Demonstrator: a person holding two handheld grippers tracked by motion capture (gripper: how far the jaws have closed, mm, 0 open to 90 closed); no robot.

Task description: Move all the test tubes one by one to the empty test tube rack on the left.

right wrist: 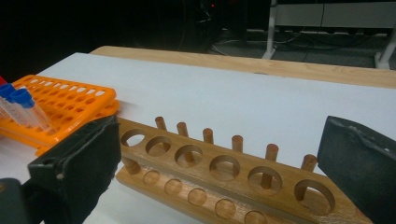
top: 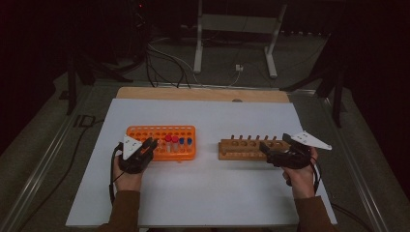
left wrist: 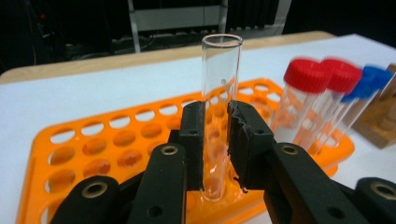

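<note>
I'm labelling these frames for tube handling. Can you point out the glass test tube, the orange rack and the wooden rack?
glass test tube (left wrist: pixel 221 70), left gripper view, bare wall above the jaws
orange rack (left wrist: pixel 93 140), left gripper view, perforated top plate
wooden rack (right wrist: pixel 205 161), right gripper view, top board between holes

The capped tubes (top: pixel 175 143) stand upright in the right part of the orange rack (top: pixel 186 130), blocking any low pass across that end, while the rack's left and far rows are open holes with free room above. Between the orange rack and the wooden rack (top: pixel 241 149) lies a bare strip of white table (top: pixel 208 188), and the whole near side is bare too. The wooden rack's pegs (right wrist: pixel 237 143) rise along its far edge, leaving its holes reachable from above and from the near side.
</note>
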